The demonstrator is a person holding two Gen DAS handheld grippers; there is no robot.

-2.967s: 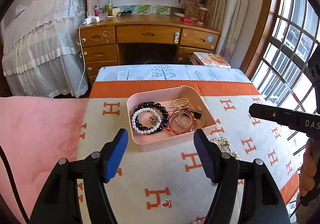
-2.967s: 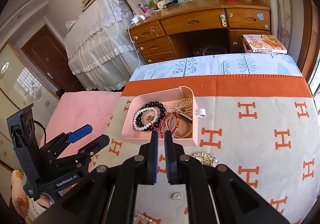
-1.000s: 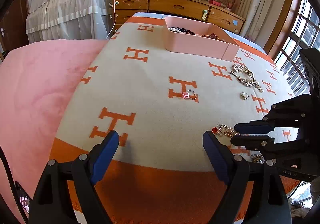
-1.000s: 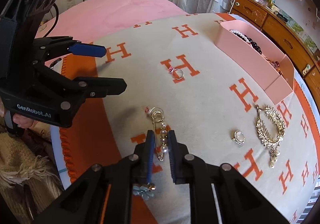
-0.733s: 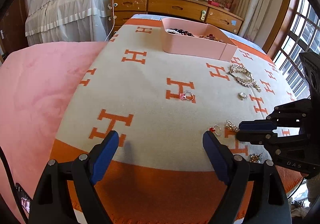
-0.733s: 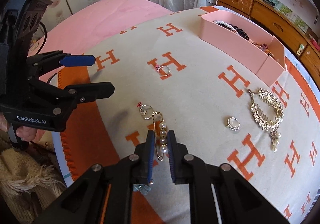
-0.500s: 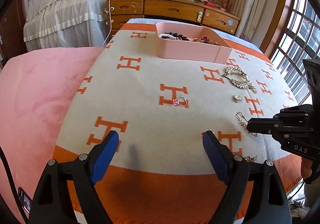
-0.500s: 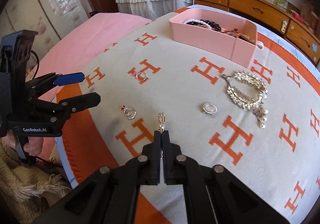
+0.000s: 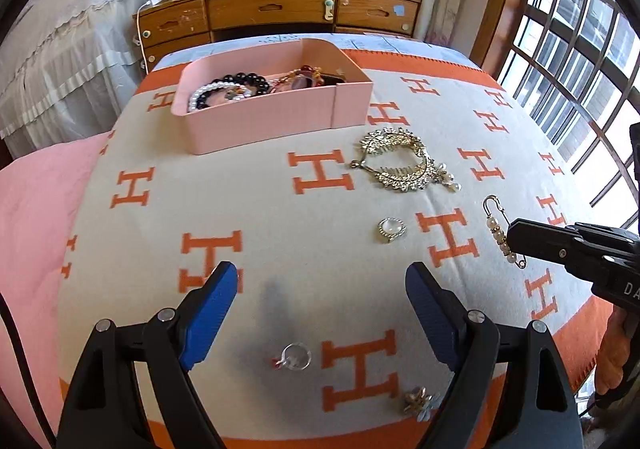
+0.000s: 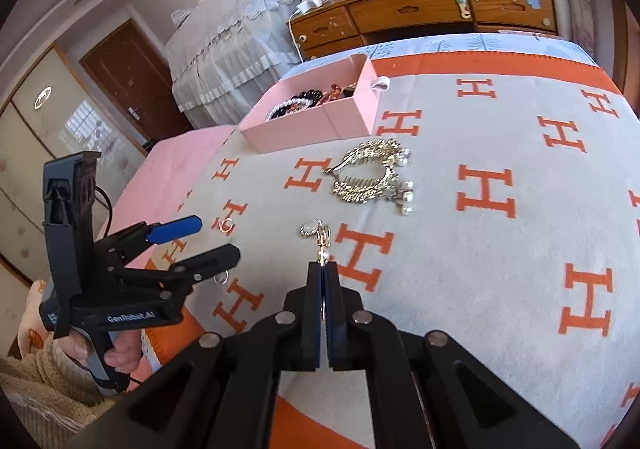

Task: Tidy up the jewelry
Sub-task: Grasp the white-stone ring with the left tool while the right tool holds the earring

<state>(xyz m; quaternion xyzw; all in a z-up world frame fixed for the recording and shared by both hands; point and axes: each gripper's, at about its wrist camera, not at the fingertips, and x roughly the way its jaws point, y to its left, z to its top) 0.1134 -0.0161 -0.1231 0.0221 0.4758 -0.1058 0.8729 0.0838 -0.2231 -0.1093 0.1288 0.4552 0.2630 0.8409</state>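
The pearl pin (image 9: 499, 231) is pinched between the closed fingers of the right gripper (image 10: 324, 277) and held clear above the blanket (image 9: 260, 209), over its right side. Its long axis runs on from the fingers, looped end forward, pointing roughly at the pink box (image 9: 264, 125). The box stands toward the far edge of the blanket, ahead and to the left of the pin; its long near wall faces the grippers and its open top is unobstructed. Bead bracelets (image 9: 228, 89) already lie inside at the left end, so the right end probably offers more room, though its floor is hidden by the wall.

Between pin and box lies the gold comb (image 9: 400, 165), just short of the box's right near corner, with a pale-stone ring (image 9: 391, 229) nearer still, almost under the pin's tip in the right wrist view. Both lie flat, so a carry kept at the present height should pass over them; only the wall needs clearing.

The left gripper (image 9: 320, 313) hovers with jaws spread wide and empty above the near edge. A red-stone ring (image 9: 295, 357) rests on the blanket directly between and below its fingers, and a flower piece (image 9: 418, 401) lies by the orange border at the near right. Another ring (image 10: 226, 224) is seen in the right wrist view, near the left edge. The right gripper is judged nearer to the box's open end.
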